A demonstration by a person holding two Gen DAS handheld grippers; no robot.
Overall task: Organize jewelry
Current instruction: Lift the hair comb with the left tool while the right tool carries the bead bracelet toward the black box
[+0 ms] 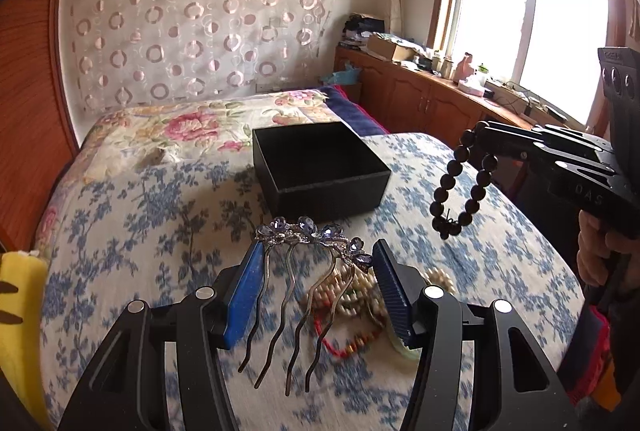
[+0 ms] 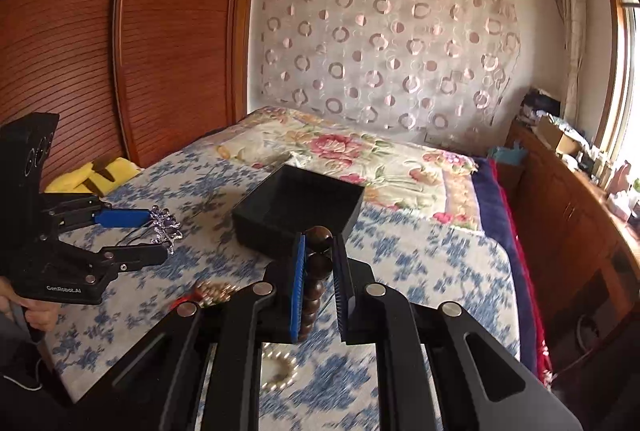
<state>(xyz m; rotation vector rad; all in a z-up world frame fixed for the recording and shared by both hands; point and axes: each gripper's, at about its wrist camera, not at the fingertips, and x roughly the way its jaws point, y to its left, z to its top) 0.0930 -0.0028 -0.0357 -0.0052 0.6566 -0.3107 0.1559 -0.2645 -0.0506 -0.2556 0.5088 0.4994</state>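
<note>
An open black box (image 1: pixel 320 167) sits on the bed; it also shows in the right wrist view (image 2: pixel 298 209). My left gripper (image 1: pixel 318 257) is shut on a metal hair comb (image 1: pixel 304 271) with purple gems, held above the bed short of the box. The comb (image 2: pixel 164 227) also shows in the right wrist view. My right gripper (image 2: pixel 319 243) is shut on a dark bead bracelet (image 2: pixel 316 271), just in front of the box. The bracelet (image 1: pixel 460 187) hangs from it, right of the box, in the left wrist view.
A pile of pearl and red bead jewelry (image 1: pixel 352 311) lies on the blue floral bedspread (image 1: pixel 160 223) under my left gripper. A pearl bracelet (image 2: pixel 280 367) lies beneath my right gripper. A yellow plush (image 1: pixel 20 311) is at the bed's left edge. Wooden cabinets (image 1: pixel 420 99) line the right.
</note>
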